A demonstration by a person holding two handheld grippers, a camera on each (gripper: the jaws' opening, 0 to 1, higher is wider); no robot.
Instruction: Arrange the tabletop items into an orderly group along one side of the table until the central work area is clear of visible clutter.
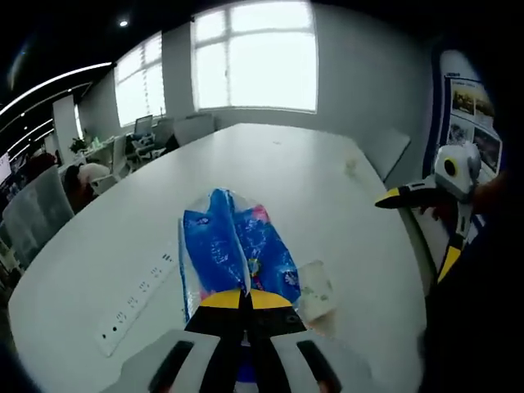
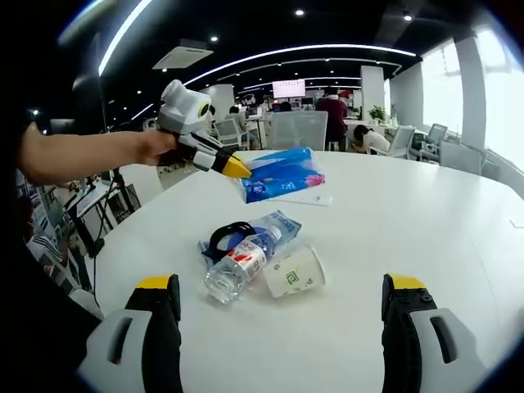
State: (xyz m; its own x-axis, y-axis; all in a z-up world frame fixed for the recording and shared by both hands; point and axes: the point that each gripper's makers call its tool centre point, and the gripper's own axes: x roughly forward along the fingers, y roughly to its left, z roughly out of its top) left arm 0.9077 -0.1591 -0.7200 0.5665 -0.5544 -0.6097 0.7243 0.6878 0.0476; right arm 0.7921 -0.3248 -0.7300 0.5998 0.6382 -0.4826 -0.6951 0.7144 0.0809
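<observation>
left gripper (image 1: 246, 299) clenched on crinkly blue plastic tissue pack (image 1: 233, 246), mid-frame; the thin film could slip. right gripper (image 2: 278, 307) released, low, near tipped paper cup (image 2: 295, 272), which may roll.

no readable text, print on bottle (image 2: 236, 268) label and cup (image 2: 295, 273) blurred

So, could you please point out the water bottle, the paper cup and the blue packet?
water bottle (image 2: 235, 268), right gripper view, on its label.
paper cup (image 2: 293, 273), right gripper view, on its side.
blue packet (image 1: 233, 246), left gripper view, on its middle.
</observation>
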